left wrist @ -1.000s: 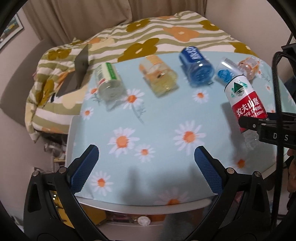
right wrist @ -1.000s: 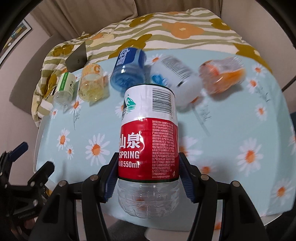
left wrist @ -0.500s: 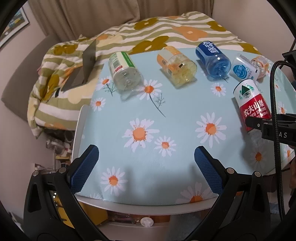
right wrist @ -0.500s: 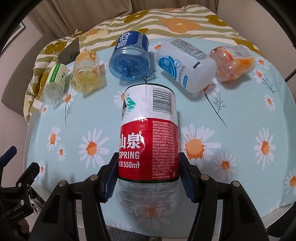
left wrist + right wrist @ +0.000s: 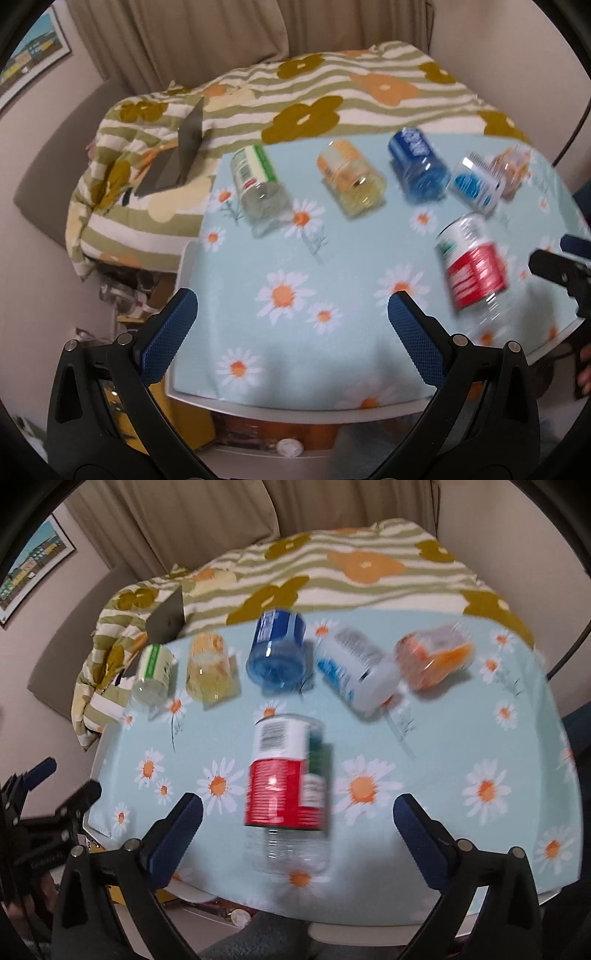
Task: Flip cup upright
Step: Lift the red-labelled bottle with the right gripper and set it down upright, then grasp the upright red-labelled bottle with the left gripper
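**Both grippers empty, red-label cup stands on the cloth**

Your left gripper hangs wide open over the daisy tablecloth, holding nothing. Your right gripper is spread just as wide, pads clear of the red-label cup, which stands between them near the table's front edge, looking upright and released. Next, I'd say, pick one from the back row lying on its side, perhaps the blue cup.
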### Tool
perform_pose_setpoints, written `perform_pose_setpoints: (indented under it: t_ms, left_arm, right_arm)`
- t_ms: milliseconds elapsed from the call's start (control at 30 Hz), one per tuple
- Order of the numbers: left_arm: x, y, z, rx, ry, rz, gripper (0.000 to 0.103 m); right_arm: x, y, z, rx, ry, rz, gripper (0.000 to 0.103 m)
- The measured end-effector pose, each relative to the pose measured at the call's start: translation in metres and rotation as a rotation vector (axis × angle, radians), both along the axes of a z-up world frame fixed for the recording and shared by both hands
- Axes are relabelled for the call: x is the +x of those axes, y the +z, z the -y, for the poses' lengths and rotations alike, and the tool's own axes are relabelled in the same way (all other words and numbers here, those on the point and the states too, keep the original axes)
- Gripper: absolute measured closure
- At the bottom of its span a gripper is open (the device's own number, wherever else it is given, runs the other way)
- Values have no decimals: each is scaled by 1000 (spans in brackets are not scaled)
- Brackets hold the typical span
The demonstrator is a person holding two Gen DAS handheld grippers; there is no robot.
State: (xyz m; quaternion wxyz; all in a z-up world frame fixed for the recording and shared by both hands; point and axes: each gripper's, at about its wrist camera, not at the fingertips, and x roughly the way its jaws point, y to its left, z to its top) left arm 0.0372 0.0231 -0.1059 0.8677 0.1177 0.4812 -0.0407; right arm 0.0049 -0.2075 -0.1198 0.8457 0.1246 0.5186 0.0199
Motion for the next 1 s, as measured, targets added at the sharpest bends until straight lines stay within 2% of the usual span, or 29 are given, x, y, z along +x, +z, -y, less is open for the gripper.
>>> perform_pose_setpoints:
  t_ms: [100,200,267,367,600,800,1000]
  left_arm:
    - [6,4,21,-30,27,-49,0]
    - [11,9,48,-83,10,-82,0]
    - [18,7,70,-74,-4,-113,0]
    - [27,-4,92,-69,1,-170,0]
    - [56,-44,133,-87,34,-353,0]
    - [73,-73,158,-52,41,-456,0]
    - [81,-92,162,-47,93,-512,0]
  right_arm:
    - [-5,15,21,-14,19,1,0]
    - [-6,25,40,-83,41,-20,0]
    - [-11,31,54,-129,40,0,0]
    - [-14,34,77,-139,44,28,0]
    - [-3,18,111,-132,108,36,0]
    - [13,-1,132,-84,133,21,0]
    - [22,-19,142,-42,148,-8,0]
